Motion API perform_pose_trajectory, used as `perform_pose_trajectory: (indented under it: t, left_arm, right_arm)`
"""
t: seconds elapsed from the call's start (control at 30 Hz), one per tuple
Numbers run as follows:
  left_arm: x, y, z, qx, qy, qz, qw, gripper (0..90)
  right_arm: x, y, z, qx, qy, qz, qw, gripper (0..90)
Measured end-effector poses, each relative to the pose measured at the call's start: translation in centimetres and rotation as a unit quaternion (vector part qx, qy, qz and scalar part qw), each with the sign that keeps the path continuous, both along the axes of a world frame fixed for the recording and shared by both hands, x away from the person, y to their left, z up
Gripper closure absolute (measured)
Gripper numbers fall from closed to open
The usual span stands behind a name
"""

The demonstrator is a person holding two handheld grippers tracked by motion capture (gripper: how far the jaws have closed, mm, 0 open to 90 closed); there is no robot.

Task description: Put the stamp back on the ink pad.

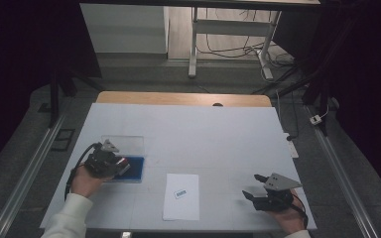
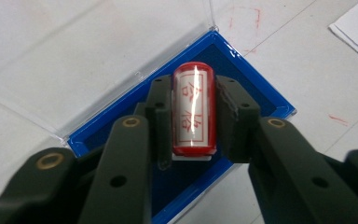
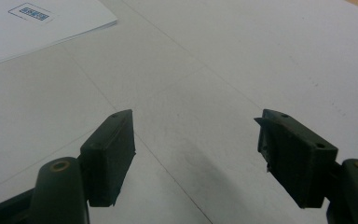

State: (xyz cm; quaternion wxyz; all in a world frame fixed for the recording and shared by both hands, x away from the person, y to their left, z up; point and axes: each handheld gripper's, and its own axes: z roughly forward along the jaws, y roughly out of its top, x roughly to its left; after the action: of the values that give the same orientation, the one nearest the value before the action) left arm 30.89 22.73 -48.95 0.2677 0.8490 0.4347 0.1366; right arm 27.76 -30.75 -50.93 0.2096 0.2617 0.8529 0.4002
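So the red stamp [image 2: 194, 111] is pinched sideways between the left gripper's [image 2: 193, 122] two black pads, printed face toward the camera and base down over the blue ink pad [image 2: 256, 91]. My guess is it's being inked, or about to be. The tray's clear lid [image 2: 70, 56] is flipped open and lies flat behind it, at about 12 o'clock from the tray in the high view, so nothing's blocking the way in. The pad itself sits at about 10 o'clock from the sheet of paper [image 1: 182, 197], near enough that the stamp only has a short trip to the small printed box [image 1: 180, 193]. That's probably where it lands. The right gripper [image 1: 254, 186] is parked at 3 o'clock from the paper, jaws wide apart with nothing between them, likely waiting to steady the sheet.
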Motion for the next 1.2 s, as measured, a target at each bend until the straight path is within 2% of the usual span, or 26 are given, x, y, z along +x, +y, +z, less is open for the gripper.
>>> perform_pose_trajectory:
  t: [0.1, 0.2, 0.33, 0.47, 0.67, 0.93, 1.2]
  left_arm:
    - [-0.2, 0.1, 0.2, -0.011, -0.007, 0.004, 0.9999, 56.3]
    - [-0.8, 0.1, 0.6, -0.023, -0.031, 0.011, 0.9992, 41.6]
    - [-2.0, 0.0, 1.0, -0.039, -0.057, 0.010, 0.9976, 32.7]
    - [-3.3, 0.0, 1.3, -0.059, -0.076, 0.006, 0.9954, 30.8]
    - [-5.4, -0.2, 1.4, -0.082, -0.089, -0.002, 0.9927, 29.8]
    - [-8.0, -1.2, 0.6, -0.088, -0.092, -0.025, 0.9915, 29.8]
    - [-9.3, -2.5, -0.7, -0.088, -0.091, -0.045, 0.9910, 29.8]
  right_arm:
    - [0.0, 0.0, 0.0, 0.000, 0.000, 0.000, 1.0000, 26.7]
    - [0.0, 0.0, 0.0, -0.001, 0.000, 0.000, 1.0000, 26.6]
    - [0.0, 0.0, 0.0, 0.002, -0.001, -0.001, 1.0000, 26.6]
    - [0.0, 0.0, 0.0, 0.002, -0.002, -0.001, 1.0000, 26.6]
    - [-0.1, 0.0, 0.1, 0.000, -0.002, 0.000, 1.0000, 26.6]
    - [-0.1, 0.0, 0.1, -0.001, -0.003, 0.001, 1.0000, 26.6]
    - [-0.1, 0.0, 0.2, 0.000, -0.005, -0.001, 1.0000, 26.6]
